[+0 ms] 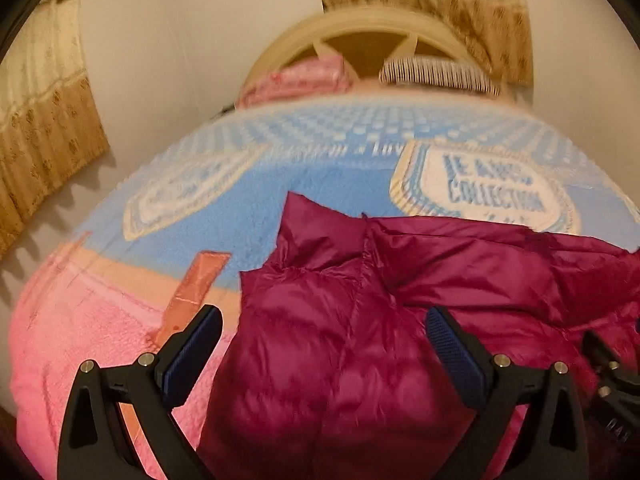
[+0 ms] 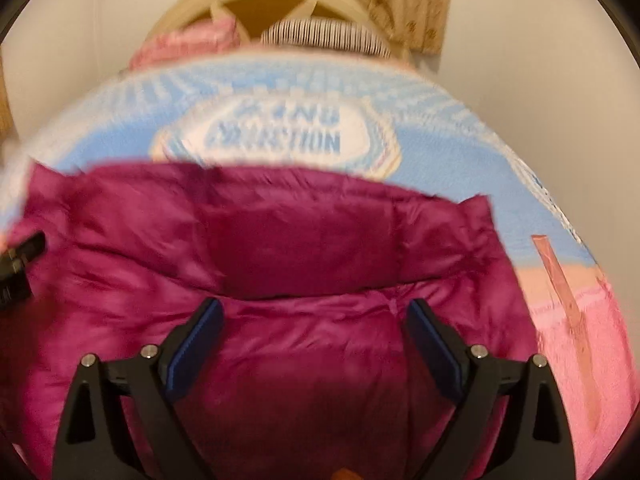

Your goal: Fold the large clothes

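Scene, left to right. Far left in the left wrist view: a beige patterned curtain [image 1: 44, 128] against a pale wall. A bed takes up the middle, covered by a blanket [image 1: 224, 216] that is blue with white badge lettering on the far part and pink on the near part. At the far end stand a cream headboard [image 1: 360, 28], a pink pillow [image 1: 296, 76] and a striped pillow [image 1: 436, 74].

Task item: a magenta puffer jacket [image 1: 340, 340], quilted and shiny, lies on the near half of the bed, mostly right of centre in the left view. It is spread broad rather than bunched; judged reason: laid out flat so the panels can be folded over.

Left gripper [image 1: 324, 344]: jaws wide apart, holding nothing. The jacket's left portion shows in the gap between the blue-padded fingers [image 1: 192, 360]. Contact with fabric cannot be told from here. The left finger sits over pink blanket, just off the jacket's left edge.

Right gripper [image 2: 314, 340]: jaws likewise wide apart, nothing gripped. The jacket [image 2: 280, 248] fills the space between and beyond its fingers; a flat darker panel [image 2: 296, 248] lies just far of the fingertips. Bare blanket [image 2: 580, 320] shows at far right.

Judgement: both claws are poised over the jacket's near part, a grasp not yet made.
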`<state>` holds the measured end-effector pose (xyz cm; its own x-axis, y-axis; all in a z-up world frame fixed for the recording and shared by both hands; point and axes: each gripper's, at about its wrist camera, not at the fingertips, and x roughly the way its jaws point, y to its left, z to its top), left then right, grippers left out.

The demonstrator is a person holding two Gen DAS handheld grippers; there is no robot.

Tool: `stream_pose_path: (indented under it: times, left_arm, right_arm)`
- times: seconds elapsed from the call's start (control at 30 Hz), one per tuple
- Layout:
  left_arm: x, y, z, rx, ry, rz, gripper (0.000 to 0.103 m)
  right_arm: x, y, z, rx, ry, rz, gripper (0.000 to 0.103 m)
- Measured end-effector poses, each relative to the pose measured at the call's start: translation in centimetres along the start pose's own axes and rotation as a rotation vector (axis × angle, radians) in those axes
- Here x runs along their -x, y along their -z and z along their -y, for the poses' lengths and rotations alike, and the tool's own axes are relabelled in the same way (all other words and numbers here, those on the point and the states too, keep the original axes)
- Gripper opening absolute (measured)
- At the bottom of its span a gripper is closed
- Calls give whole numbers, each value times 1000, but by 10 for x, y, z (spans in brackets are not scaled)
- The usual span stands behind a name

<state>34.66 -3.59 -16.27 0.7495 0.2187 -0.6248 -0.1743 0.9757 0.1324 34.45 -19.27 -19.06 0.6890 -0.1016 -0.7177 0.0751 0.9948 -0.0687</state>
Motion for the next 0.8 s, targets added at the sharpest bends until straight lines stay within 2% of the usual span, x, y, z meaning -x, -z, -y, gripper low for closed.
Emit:
stream_pose_path:
  times: [0.1,0.2,0.3,0.5,0.67,0.73,0.8]
  left_arm:
    - [-8,19,17,-54,-41,-20,102]
    - [-26,32,23,-66,-54,-58,102]
    - [-31,33,23,-54,-38,-79,102]
    - [-43,34,22,-43,-24,-119,102]
    - [-32,34,18,-45,-20,-131,102]
    - [-12,35,9,-20,-18,-96,102]
    - [17,44,-2,-14,6,-19,102]
  right_arm:
    - [17,9,-24,29,-50,32,96]
    - [6,20,-45,95,-7,17,94]
    - [-5,27,-43,79,-10,22,94]
    - [-16,27,-44,94,-2,-25,95]
    - [-16,27,-43,91,-3,-37,96]
    - [-10,27,-42,97,-7,-34,96]
    - [8,27,-37,91,-6,-18,97]
